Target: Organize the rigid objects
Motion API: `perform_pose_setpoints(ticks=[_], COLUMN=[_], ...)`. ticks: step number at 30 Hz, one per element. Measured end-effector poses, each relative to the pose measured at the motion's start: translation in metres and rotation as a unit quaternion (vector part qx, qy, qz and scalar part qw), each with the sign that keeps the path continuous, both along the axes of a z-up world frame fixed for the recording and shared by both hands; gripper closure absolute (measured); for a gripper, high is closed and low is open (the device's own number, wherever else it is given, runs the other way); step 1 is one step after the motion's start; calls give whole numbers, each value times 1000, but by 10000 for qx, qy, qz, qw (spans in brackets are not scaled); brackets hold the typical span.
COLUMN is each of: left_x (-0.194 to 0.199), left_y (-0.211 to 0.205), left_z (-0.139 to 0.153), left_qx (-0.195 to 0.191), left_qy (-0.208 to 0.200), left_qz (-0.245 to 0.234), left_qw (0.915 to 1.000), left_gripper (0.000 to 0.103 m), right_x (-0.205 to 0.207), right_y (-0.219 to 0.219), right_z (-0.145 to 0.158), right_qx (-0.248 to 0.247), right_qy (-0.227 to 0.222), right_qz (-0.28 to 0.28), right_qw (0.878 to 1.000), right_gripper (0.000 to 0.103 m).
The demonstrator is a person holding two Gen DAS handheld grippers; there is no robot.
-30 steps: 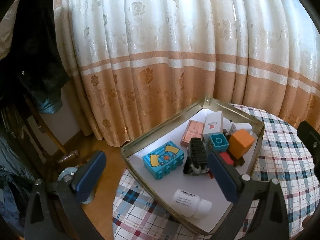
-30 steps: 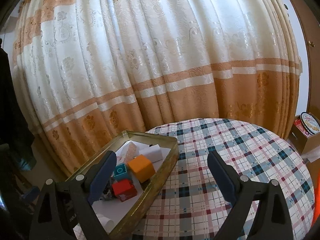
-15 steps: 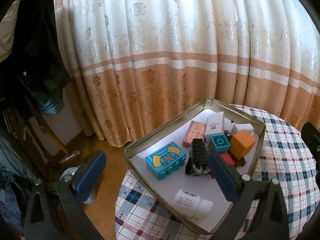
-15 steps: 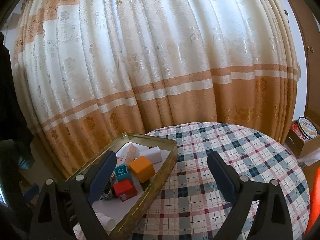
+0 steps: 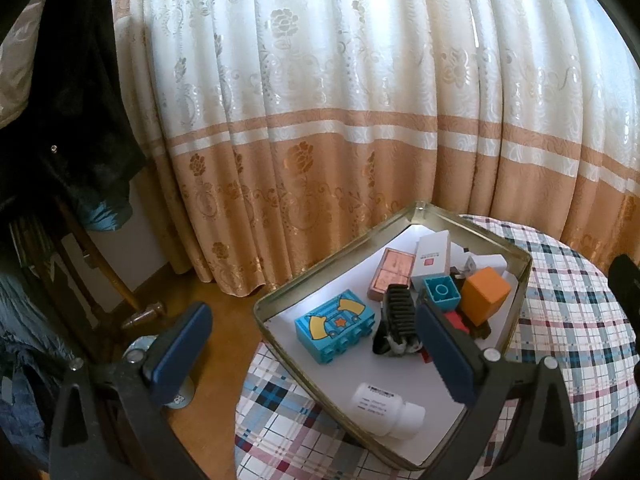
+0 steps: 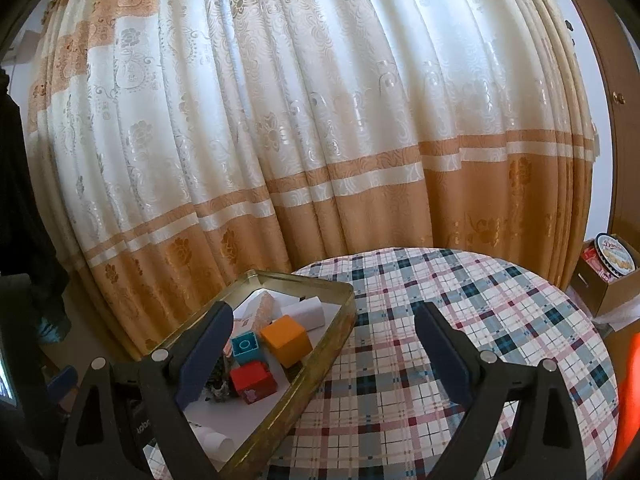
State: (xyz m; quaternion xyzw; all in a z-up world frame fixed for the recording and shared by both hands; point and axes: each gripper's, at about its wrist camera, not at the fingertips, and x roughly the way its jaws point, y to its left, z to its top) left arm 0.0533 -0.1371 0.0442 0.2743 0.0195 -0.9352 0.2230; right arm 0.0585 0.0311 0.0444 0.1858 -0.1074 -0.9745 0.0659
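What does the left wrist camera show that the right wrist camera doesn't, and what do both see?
Only the left wrist view shows the blue printed toy brick, the black ribbed object and the whole white plastic bottle. Only the right wrist view shows the round blue cookie tin in a cardboard box and most of the plaid tablecloth. Both show the gold metal tray, the orange cube, the teal brick, the curtain, and open, empty jaws.
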Motion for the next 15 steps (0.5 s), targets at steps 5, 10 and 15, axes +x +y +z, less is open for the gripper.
perform_pose_setpoints(ticks=[5,10,15], left_x=[-1,-1,-1], left_y=[1,0,2], left_z=[-1,0,0], left_qx=[-10,-5,-17], left_qy=[-43,-59,-89], left_qz=[-15,8,-17], left_qw=[10000,10000,10000], left_gripper=[0,0,0], right_x=[1,2,4], right_y=[1,2,1], right_z=[0,1,4], right_qx=[-3,-5,21], right_qy=[0,36,101], right_qz=[-3,-24,-18], right_qw=[10000,10000,9999], right_gripper=[9,9,9])
